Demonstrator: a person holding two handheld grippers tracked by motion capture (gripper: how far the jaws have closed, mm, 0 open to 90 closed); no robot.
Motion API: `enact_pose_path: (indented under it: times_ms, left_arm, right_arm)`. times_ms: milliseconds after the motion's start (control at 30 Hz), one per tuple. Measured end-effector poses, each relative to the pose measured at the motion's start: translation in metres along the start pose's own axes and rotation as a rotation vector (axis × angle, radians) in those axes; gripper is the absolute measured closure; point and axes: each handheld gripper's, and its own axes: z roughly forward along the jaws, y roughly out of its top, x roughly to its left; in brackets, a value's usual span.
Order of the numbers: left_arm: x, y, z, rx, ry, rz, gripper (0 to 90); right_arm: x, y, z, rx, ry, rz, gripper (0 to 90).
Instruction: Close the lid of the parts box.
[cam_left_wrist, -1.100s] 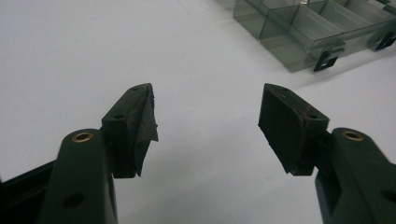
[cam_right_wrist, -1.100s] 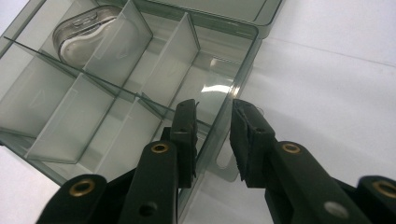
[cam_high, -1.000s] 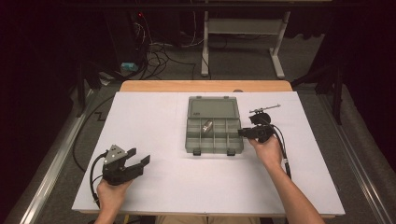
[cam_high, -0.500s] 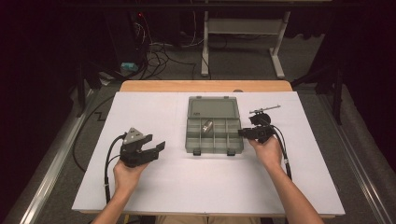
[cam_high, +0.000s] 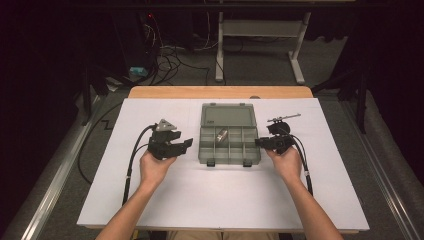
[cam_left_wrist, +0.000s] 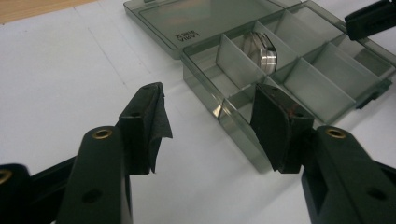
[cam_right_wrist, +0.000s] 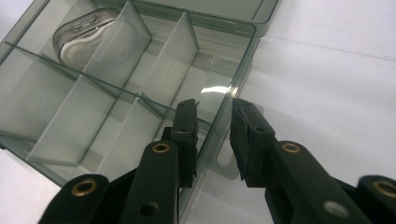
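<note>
The left gripper (cam_high: 181, 146) has come toward the organizer box (cam_high: 229, 141), its empty jaws closing partly. The right gripper (cam_right_wrist: 214, 122) straddles the box's right wall; whether it pinches, I cannot tell.

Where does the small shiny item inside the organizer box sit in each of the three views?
High view: shiny item in a rear compartment, left of centre.
Left gripper view: upper centre, beyond the jaws.
Right gripper view: top left.
Shared landmark: the grey divided box.

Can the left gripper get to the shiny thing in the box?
Probably yes. The box lies open, nothing covers the shiny metal piece, and the left gripper sits just beside it, jaws closing lately with nothing between.
</note>
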Motion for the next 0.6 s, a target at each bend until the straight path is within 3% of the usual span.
enact_pose_path:
  times_ms: [333,500,600]
  left_arm:
    - [-0.008,0.018,0.032,0.026,0.008,-0.042,44.5]
    - [-0.004,0.027,0.044,0.031,0.017,-0.083,44.9]
    - [-0.002,0.028,0.050,0.038,0.034,-0.082,46.2]
  right_arm:
    - [0.001,-0.001,0.000,-0.006,-0.008,0.002,72.4]
    - [0.001,-0.001,0.000,-0.002,-0.006,-0.001,72.4]
    - [0.001,-0.002,0.000,-0.008,-0.007,0.004,72.4]
